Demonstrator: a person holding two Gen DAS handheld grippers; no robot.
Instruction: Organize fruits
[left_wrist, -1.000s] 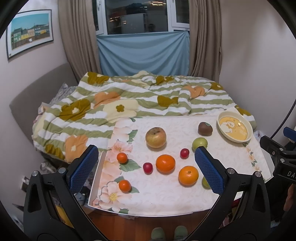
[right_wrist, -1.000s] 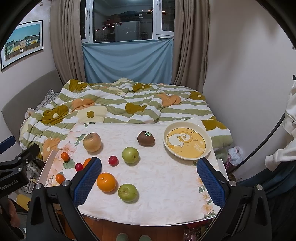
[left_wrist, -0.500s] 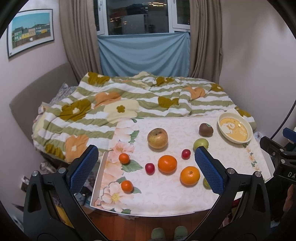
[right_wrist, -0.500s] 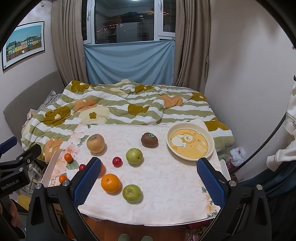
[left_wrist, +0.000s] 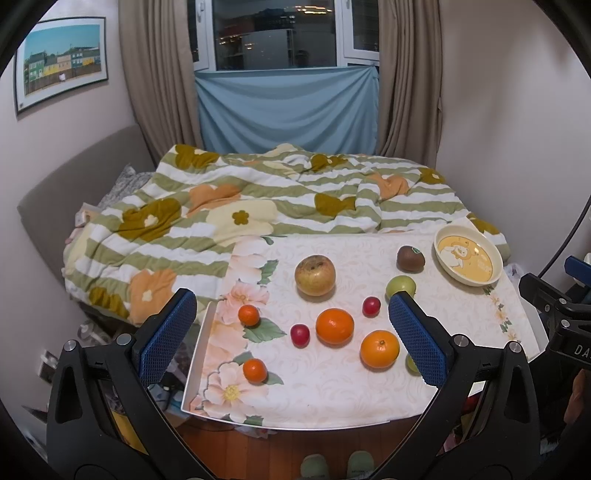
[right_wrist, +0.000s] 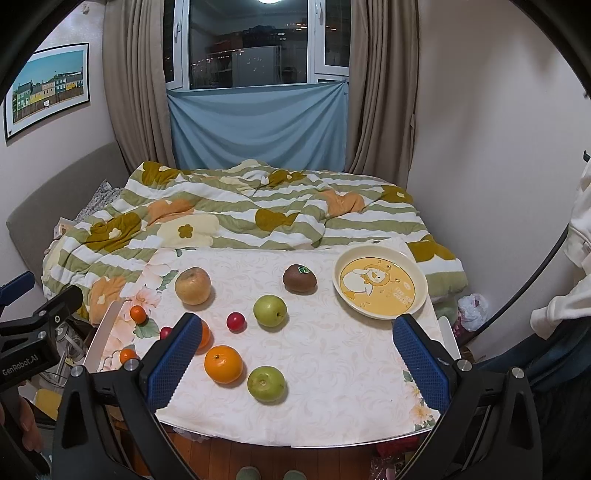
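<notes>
Left wrist view: left gripper (left_wrist: 291, 339) spread wide, nothing between its blue pads (left_wrist: 166, 334), held above the near edge of the table (left_wrist: 332, 406). Fruit scattered over the floral tablecloth (left_wrist: 236, 266). Brownish-yellow apple (left_wrist: 315, 275) toward the far middle. Kiwi (left_wrist: 410, 258) near the far right corner, just beside the yellow cartoon plate (left_wrist: 468, 255). Green apple (left_wrist: 400, 286) in front of the kiwi, partly hidden by the right pad. Two red plums: one (left_wrist: 371, 306) between the two apples, the other (left_wrist: 299, 334) just left of the middle orange (left_wrist: 334, 326). Second orange (left_wrist: 379, 349) closer to the near edge, a sliver of another green fruit (left_wrist: 411, 363) peeking out behind the pad. Two small tangerines along the left edge, one farther back (left_wrist: 248, 315), one nearer (left_wrist: 255, 370).

Right wrist view: right gripper (right_wrist: 295, 365) also fully parted and holding nothing, hovering over the near edge. Plate (right_wrist: 380, 282) bare of fruit at the far right corner, kiwi (right_wrist: 299, 278) beside it on the left. Green apple (right_wrist: 270, 310) mid-table, plum (right_wrist: 236, 321) just left of it, brownish apple (right_wrist: 192, 285) farther left. Orange (right_wrist: 223, 363) and second green apple (right_wrist: 266, 383) side by side near the front edge, apart. Another orange (right_wrist: 204, 336) mostly behind the left pad. Tangerines (right_wrist: 137, 314) and (right_wrist: 127, 356) at the left edge. Striped flowered quilt (right_wrist: 258, 210) beyond the far edge.
</notes>
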